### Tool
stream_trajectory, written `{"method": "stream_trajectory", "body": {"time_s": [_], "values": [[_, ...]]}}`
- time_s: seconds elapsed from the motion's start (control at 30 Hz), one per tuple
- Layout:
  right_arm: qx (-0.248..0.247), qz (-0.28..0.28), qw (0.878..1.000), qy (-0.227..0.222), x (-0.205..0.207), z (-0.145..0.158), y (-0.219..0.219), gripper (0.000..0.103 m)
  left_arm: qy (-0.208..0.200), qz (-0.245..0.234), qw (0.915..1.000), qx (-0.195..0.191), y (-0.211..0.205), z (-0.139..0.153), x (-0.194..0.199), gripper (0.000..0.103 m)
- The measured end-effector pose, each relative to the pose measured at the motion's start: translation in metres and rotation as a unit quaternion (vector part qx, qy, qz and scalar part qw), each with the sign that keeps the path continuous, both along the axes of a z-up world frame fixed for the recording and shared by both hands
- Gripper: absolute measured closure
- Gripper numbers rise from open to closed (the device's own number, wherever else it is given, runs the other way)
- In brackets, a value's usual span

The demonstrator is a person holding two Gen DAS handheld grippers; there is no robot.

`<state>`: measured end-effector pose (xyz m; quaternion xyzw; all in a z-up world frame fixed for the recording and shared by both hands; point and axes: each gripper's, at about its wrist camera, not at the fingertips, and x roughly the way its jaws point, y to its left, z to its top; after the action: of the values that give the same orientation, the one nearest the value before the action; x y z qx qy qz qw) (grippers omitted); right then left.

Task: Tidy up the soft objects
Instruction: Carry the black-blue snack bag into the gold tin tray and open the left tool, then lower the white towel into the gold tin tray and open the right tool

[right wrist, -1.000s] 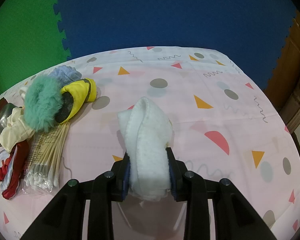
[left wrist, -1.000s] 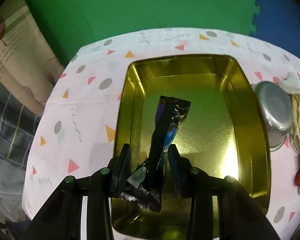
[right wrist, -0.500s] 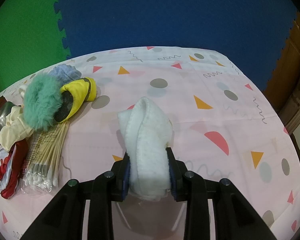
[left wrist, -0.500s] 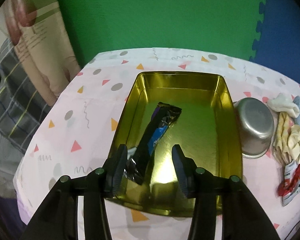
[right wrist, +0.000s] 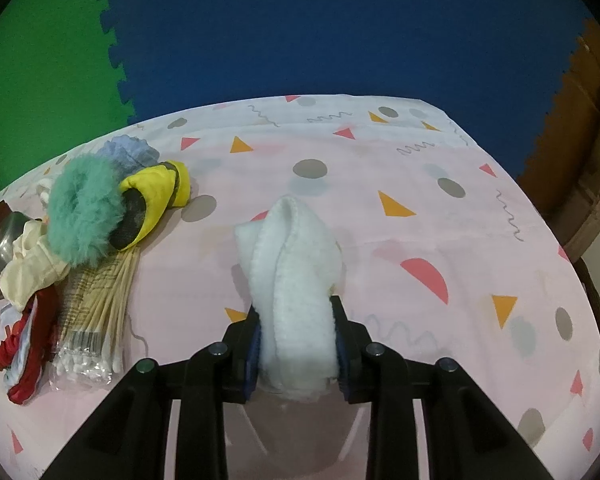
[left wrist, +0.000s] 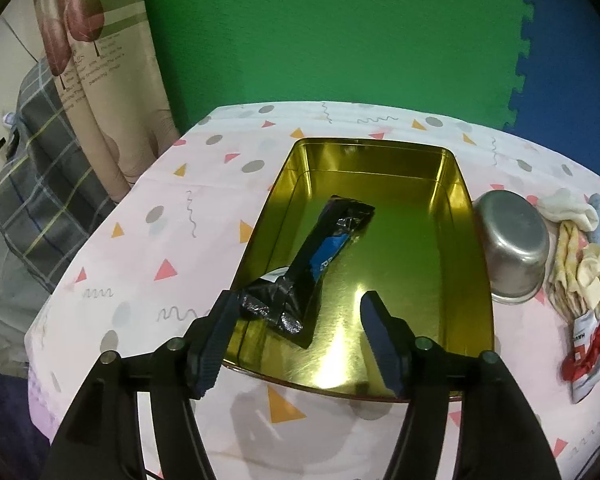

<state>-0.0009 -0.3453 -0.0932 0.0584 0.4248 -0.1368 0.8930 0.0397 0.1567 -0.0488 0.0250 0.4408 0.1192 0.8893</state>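
Note:
A black and blue snack wrapper (left wrist: 314, 264) lies slantwise in the gold tin tray (left wrist: 466, 240), its near end against the left wall. My left gripper (left wrist: 298, 314) hovers over the tray's near end, its jaws opening, and the pads do not press the wrapper. In the right wrist view my right gripper (right wrist: 296, 320) is shut on a folded white fleecy cloth (right wrist: 292, 264), jaws closing further, above the pink patterned tablecloth (right wrist: 420, 208).
An upturned steel bowl (left wrist: 512, 248) stands right of the tray, beside socks and cloths (left wrist: 580, 272). A teal fluffy scrunchie (right wrist: 84, 212), a yellow item (right wrist: 156, 196), cotton swabs (right wrist: 96, 312) and red packaging (right wrist: 24, 360) lie left of the right gripper. Foam mats cover the floor beyond.
The left gripper let go of the wrapper, which now lies in the tray, and drew back and up with jaws wider. The right gripper kept still, holding the cloth.

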Motion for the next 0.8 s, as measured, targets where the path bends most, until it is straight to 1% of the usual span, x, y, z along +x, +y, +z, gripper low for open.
{"method": "stream_trajectory", "body": {"time_s": [0.1,0.2,0.27,0.37,0.43,0.5,0.6,0.67,0.8], "values": [[-0.006,-0.005,1.000,-0.005,-0.004,0.013,0.004,0.073,-0.002,0.000,1.0000,0.000,0.001,0.000,-0.001,0.040],[-0.011,0.003,1.000,-0.017,-0.006,0.031,0.013,0.073,-0.007,0.003,1.0000,0.000,0.004,0.002,-0.003,0.038],[-0.016,0.019,0.999,-0.027,-0.006,0.047,0.025,0.073,-0.009,0.007,0.9999,-0.003,0.009,0.004,-0.004,0.038],[-0.020,0.045,0.998,-0.037,-0.003,0.063,0.047,0.073,-0.011,0.014,0.9998,-0.009,0.017,0.006,-0.003,0.037],[-0.011,0.066,0.997,-0.043,0.002,0.073,0.064,0.073,-0.016,0.023,0.9996,-0.009,0.022,0.008,-0.004,0.034],[0.000,0.087,0.995,-0.052,0.007,0.082,0.083,0.073,-0.022,0.030,0.9993,-0.002,0.027,0.011,-0.004,0.033],[0.005,0.131,0.990,-0.060,0.015,0.093,0.124,0.073,-0.024,0.044,0.9987,0.004,0.038,0.013,-0.004,0.032],[0.010,0.163,0.985,-0.061,0.020,0.099,0.151,0.073,-0.022,0.054,0.9983,-0.001,0.046,0.013,-0.004,0.032],[0.031,0.232,0.970,-0.060,0.027,0.105,0.212,0.073,-0.023,0.075,0.9969,-0.007,0.063,0.015,-0.006,0.032]]}}
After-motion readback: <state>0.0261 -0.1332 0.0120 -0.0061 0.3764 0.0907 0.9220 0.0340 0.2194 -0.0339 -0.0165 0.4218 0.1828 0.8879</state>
